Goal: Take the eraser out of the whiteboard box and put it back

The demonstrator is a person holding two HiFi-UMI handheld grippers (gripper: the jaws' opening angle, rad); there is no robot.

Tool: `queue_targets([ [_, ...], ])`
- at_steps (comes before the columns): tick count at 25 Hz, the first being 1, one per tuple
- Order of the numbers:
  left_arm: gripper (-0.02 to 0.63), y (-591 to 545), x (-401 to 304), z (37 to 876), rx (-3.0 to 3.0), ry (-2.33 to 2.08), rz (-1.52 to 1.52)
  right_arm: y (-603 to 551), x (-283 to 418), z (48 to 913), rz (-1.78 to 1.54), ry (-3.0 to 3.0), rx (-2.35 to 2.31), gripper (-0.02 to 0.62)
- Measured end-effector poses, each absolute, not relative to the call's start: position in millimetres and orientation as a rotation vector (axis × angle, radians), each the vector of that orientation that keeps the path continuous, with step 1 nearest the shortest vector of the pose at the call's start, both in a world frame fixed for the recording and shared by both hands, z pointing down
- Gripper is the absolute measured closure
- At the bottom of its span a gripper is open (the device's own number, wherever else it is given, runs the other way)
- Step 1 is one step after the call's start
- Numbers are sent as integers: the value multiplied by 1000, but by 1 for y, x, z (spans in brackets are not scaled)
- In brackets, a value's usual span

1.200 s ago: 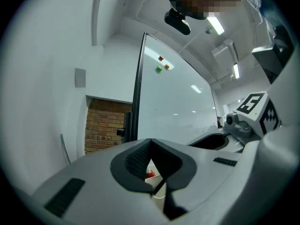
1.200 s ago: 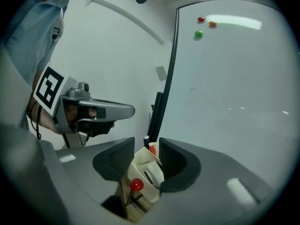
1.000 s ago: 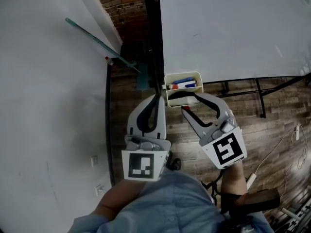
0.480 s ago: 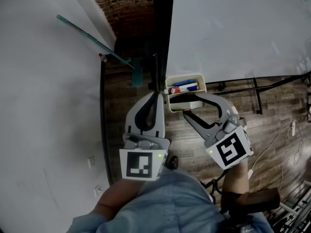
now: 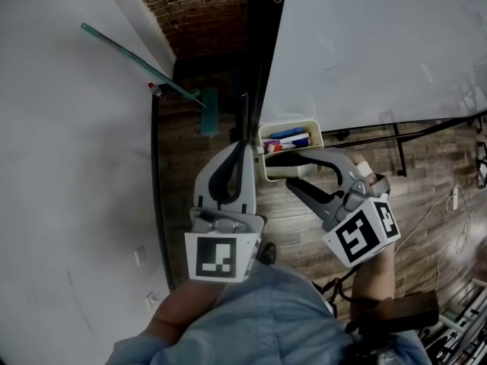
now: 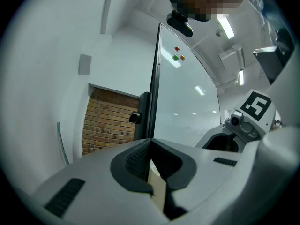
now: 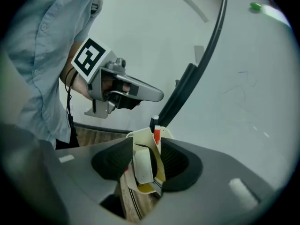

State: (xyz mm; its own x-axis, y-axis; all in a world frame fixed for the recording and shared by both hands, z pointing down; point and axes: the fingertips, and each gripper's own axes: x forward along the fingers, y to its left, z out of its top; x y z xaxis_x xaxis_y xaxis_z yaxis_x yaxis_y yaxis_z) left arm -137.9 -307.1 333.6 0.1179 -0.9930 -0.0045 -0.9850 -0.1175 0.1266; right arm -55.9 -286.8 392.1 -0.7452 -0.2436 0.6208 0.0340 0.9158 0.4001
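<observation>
Two grippers: a person works at a cream whiteboard box point(image 5: 314, 131) mounted at the bottom corner of a whiteboard point(image 5: 365, 52).
Left gripper point(image 5: 245, 144): jaws pressed together on a thin cream strip, apparently the box's side wall, steadying it.
Right gripper point(image 5: 290, 170): jaws wide and just beginning to narrow, angled down into the box, with the pads not yet pressing on anything.
Eraser point(image 7: 140, 165): a white block standing on end inside the box, between the right jaws and just beside a red marker point(image 7: 156, 136).
Step in hand: taking hold of the eraser for the lift-out, by the look of it.
Doing it well: centre the pads on the eraser's broad faces, clear of the box wall and the markers, then close squarely.
Risk: a pad that catches the rim could tug the box, so the left hold needs to be firm while the eraser comes straight up.
</observation>
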Motion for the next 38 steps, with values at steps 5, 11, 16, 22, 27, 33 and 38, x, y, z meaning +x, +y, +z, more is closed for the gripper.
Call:
queue_targets([
  [5, 603, -310, -146, 336, 2260, -2033, -134, -287, -55, 401, -581, -2264, 84, 427],
  [11, 603, -309, -152, 332, 2261, -2054, -126, -283, -60, 405, -523, -2274, 48, 476],
  [16, 603, -303, -151, 330, 2250, -2071, -123, -284, -61, 399, -506, -2321, 93, 479],
  [22, 603, -288, -143, 320, 2268, -2096, -119, -283, -54, 381, -543, -2370, 189, 482],
  [27, 603, -266, -133, 307, 2286, -2122, -119, -275, -46, 358, -594, -2422, 278, 486],
  [33, 603, -241, -121, 293, 2296, -2152, -127, -265, -33, 323, -648, -2512, 423, 488],
  [38, 603, -221, -107, 281, 2321, -2170, -124, -248, -23, 298, -654, -2610, 497, 492],
])
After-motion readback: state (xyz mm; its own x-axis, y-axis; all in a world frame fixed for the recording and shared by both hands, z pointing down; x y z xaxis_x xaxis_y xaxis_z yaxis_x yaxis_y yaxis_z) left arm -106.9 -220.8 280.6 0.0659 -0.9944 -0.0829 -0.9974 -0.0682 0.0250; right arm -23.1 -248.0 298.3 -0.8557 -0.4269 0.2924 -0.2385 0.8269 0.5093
